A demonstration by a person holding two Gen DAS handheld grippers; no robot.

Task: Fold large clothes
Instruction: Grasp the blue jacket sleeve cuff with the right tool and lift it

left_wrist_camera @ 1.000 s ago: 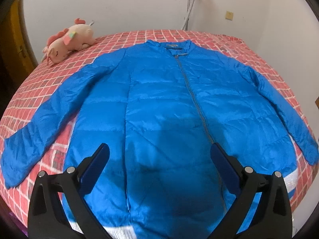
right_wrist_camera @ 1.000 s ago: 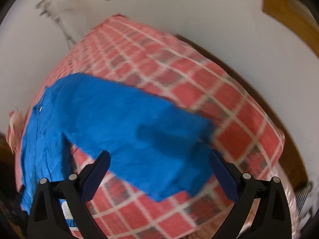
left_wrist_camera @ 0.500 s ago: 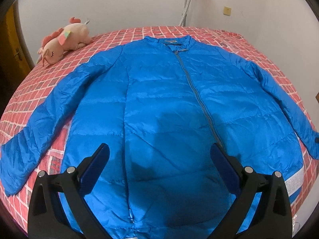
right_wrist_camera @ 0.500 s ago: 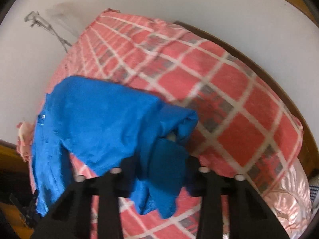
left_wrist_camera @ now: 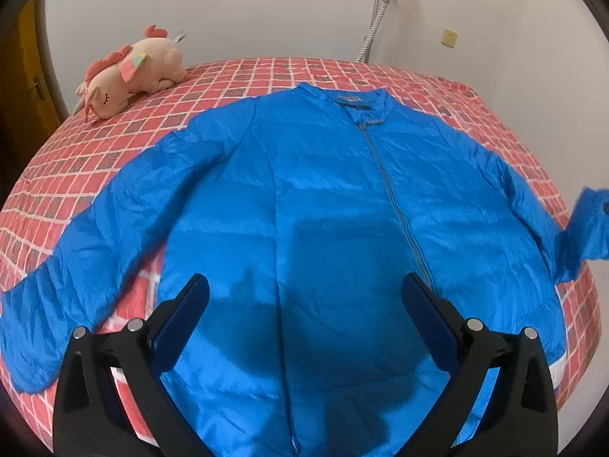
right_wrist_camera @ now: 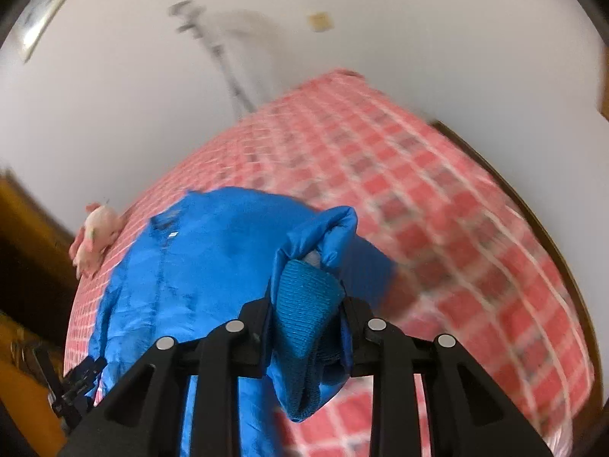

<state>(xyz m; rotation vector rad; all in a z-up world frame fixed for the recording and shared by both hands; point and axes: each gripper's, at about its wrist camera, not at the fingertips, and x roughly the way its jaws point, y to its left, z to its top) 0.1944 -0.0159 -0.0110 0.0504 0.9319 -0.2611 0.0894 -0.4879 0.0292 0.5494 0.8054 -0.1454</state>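
White walls [left_wrist_camera: 266,3] are enclosing the scene on the far side and to the right, with a brown wooden door [left_wrist_camera: 23,76] standing at the left edge of the left wrist view. Filling most of both views, a bed [left_wrist_camera: 266,76] is carrying a red checked cover, and everything else is lying on it.

Spread front-up across the bed, a blue jacket [left_wrist_camera: 323,209] is occupying the centre of the cover, collar toward the far wall and hem toward the camera. Its grey zipper [left_wrist_camera: 396,198] is running closed from collar to hem. One sleeve [left_wrist_camera: 76,274] is lying flat and stretched out toward the left edge of the bed. The opposite sleeve [left_wrist_camera: 586,228] is lifting off the cover at the right side, its knitted cuff [right_wrist_camera: 304,304] bunching between the fingers of the right gripper [right_wrist_camera: 304,327], which is clamping tightly onto that cuff.

The left gripper [left_wrist_camera: 304,297] is hovering above the lower front of the jacket with its two fingers spread wide and nothing between them.

A pink plush toy [left_wrist_camera: 129,72] is lying on the far left corner of the bed, apart from the jacket. A grey hose [left_wrist_camera: 375,23] is hanging against the far wall, and a small yellowish wall plate [left_wrist_camera: 449,38] is sitting to its right.
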